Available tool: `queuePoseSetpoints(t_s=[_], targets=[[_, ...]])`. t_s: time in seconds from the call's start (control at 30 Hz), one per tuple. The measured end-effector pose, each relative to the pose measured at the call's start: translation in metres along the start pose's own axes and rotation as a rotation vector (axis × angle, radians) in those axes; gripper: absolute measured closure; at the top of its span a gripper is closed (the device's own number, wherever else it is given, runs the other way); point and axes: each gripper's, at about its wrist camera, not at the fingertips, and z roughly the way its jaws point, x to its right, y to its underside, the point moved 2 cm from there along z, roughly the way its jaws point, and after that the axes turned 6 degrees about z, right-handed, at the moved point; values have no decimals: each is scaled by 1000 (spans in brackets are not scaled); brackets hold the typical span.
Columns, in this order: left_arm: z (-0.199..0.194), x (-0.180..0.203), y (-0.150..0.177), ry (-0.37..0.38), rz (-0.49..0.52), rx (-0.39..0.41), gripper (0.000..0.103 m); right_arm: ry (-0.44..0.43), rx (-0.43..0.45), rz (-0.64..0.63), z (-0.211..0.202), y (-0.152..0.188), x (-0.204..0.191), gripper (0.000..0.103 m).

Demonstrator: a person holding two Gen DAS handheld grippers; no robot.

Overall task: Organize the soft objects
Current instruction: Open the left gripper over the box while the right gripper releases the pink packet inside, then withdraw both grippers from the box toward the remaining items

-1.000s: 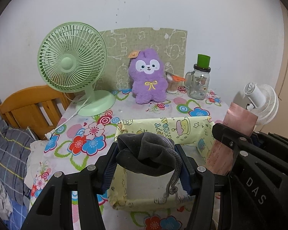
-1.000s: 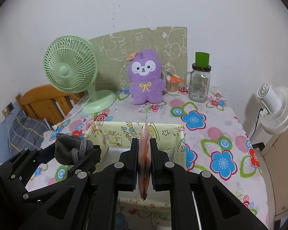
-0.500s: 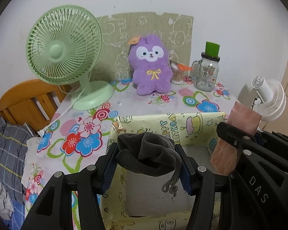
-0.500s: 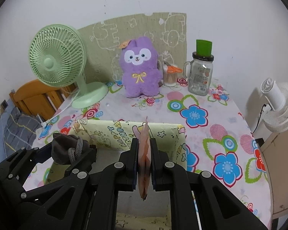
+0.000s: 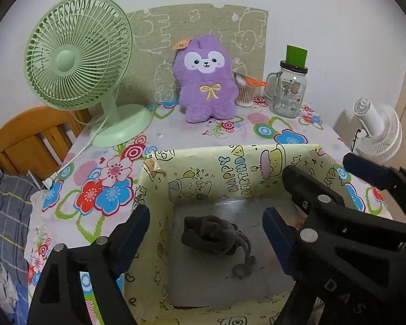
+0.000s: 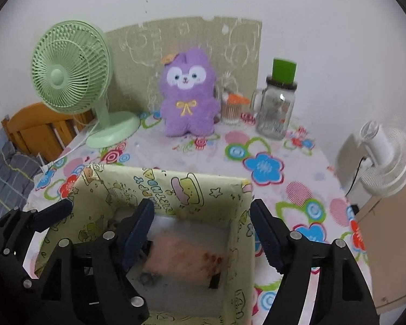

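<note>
A yellow box (image 5: 230, 168) printed with birthday cartoons stands on the flowered table. On its grey floor lies a dark grey drawstring pouch (image 5: 213, 234), free of my left gripper (image 5: 205, 235), whose jaws are opening above it and touch nothing. In the right wrist view a pink flat cloth (image 6: 184, 257), blurred, lies in the same box (image 6: 176, 187) below my right gripper (image 6: 203, 230). That gripper's jaws are also opening, with nothing pressed between the pads. A purple plush toy (image 5: 205, 81) sits upright at the back of the table.
A green desk fan (image 5: 78, 62) stands at the back left, its cord trailing off the table. A glass jar with a green lid (image 5: 291, 89) and a cup of cotton swabs (image 5: 245, 92) stand right of the plush. A white fan (image 5: 376, 132) and a wooden headboard (image 5: 27, 140) flank the table.
Both grippers sank toward the box and let go. The grey pouch dropped from the left one and the pink cloth from the right, and both now lie on the box floor.
</note>
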Motion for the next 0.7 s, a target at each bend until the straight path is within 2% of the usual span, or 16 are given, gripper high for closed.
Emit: queuePoseSetpoints(t_s=[0.23,0.33,0.47,0.7], targets=[[-11,6,4,-20,19,24,5,0,3,10,-12,6,4,22],[-18,8,6,-35,26,41,5,-1,11,18,-18,9,4,16],[-28,7,11,-19,15,59,1,-7,26,32,-29,13,7,9],[-46,4,18,-28,-5,79,0,14,46,44,-45,19,9,7]])
